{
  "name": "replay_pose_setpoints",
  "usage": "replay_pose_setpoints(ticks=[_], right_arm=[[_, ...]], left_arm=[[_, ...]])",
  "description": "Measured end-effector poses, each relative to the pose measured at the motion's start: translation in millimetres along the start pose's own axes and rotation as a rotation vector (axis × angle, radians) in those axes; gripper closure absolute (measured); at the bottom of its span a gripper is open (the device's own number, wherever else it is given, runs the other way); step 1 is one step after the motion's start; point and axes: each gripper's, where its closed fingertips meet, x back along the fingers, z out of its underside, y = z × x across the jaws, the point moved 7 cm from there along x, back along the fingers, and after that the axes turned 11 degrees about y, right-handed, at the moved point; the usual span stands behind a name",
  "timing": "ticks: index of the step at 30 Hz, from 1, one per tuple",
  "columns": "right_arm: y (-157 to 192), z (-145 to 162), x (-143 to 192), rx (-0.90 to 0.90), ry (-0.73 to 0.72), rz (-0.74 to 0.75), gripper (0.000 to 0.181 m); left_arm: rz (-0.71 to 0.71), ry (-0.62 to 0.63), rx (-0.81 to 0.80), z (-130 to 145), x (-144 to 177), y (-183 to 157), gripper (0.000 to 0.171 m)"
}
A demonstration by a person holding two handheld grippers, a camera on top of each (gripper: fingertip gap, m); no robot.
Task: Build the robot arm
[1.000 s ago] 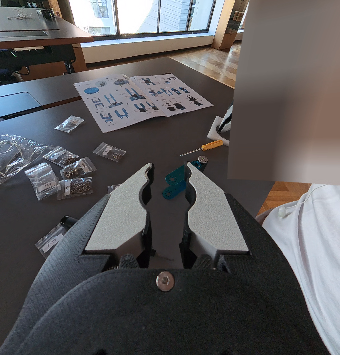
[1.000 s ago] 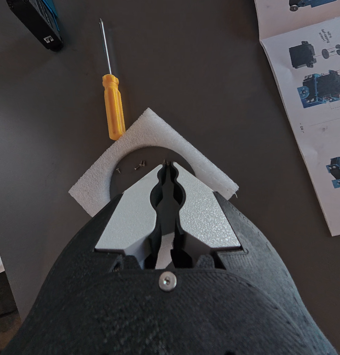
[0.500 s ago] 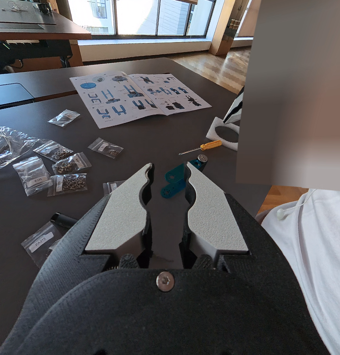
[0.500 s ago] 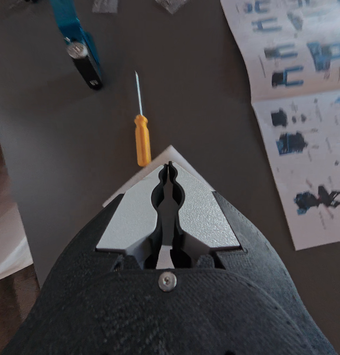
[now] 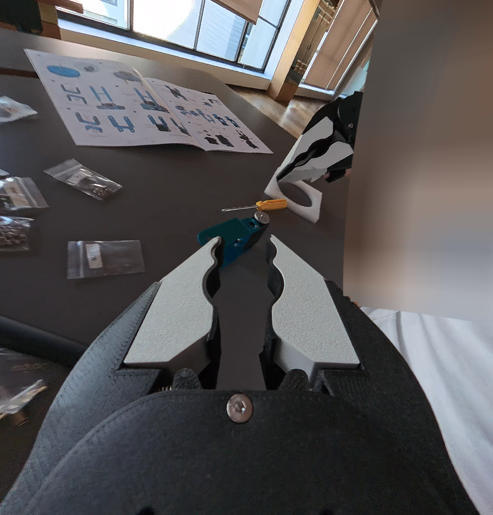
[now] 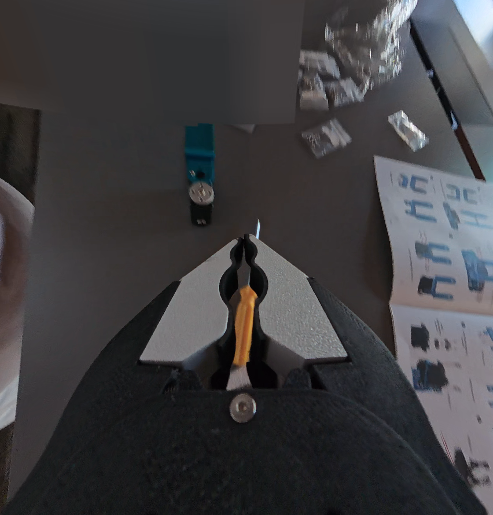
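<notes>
Small clear bags (image 5: 103,257) of hardware lie at the left of the dark bench (image 5: 170,178), an open booklet (image 5: 134,106) beyond them. The left gripper (image 5: 244,239) hovers with jaws apart and empty, its left tip just before a blue bracket (image 5: 231,237) that carries a black motor block. Near it lies a yellow screwdriver (image 5: 270,204), beside a white foam piece (image 5: 315,206). The right gripper (image 6: 244,238) hangs above these, jaws together. Whether its tips pinch anything is too small to tell, and a blurred patch hides the far right.
</notes>
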Motion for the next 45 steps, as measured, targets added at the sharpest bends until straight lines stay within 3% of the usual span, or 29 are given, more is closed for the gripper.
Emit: replay_pose_setpoints(ticks=[4, 9, 18, 25, 45], right_arm=[[15, -24, -11, 0.066, -0.145, -0.009, 0.181], [19, -35, -33, 0.119, -0.198, -0.018, 0.181], [21, -41, -47, 0.307, -0.109, -0.018, 0.181], [13, -46, -52, 0.461, -0.076, -0.115, 0.181], [20, -51, -59, 0.583, 0.055, -0.095, 0.181]], left_arm=[[0.115, -0.004, 0.094, 1, -17, -2, 0.144], [0.186, 0.05, 0.117, -7, -39, 2, 0.148], [0.189, 0.028, 0.082, -14, -43, 3, 0.149], [0.17, 0.016, 0.088, -10, -34, 1, 0.149], [0.148, -0.027, 0.076, -10, -18, -3, 0.149]])
